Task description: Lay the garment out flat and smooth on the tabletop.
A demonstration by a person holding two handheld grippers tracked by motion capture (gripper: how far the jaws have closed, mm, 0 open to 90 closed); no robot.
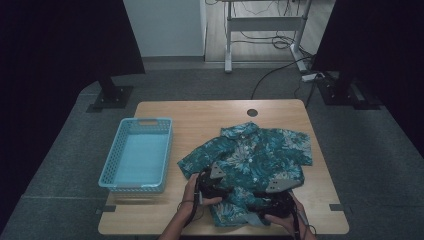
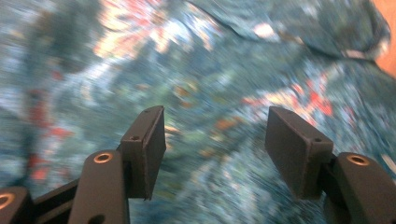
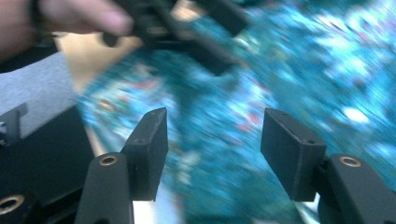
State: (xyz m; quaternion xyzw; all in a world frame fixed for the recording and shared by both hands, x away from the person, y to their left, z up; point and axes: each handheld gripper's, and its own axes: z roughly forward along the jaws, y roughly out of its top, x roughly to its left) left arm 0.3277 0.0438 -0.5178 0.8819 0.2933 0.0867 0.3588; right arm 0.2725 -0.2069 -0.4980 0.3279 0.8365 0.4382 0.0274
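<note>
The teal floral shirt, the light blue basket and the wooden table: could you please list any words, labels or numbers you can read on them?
There are none to read.
Teal floral short-sleeved shirt: printed flowers, no lettering; blurred in both gripper views.
Light blue perforated plastic basket: no label visible.
Light wooden table: no markings.

Dim room. Grey carpet floor (image 1: 380,165) around a wooden desk (image 1: 200,117). Black screens (image 1: 55,45) flank both far corners; white wall (image 1: 165,27), second desk frame (image 1: 265,25), cables (image 1: 280,70) beyond.

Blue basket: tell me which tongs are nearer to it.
Left. The left tongs hover over the shirt's near left part, just right of the blue basket; the right tongs sit farther right, over the shirt's hem.
</note>
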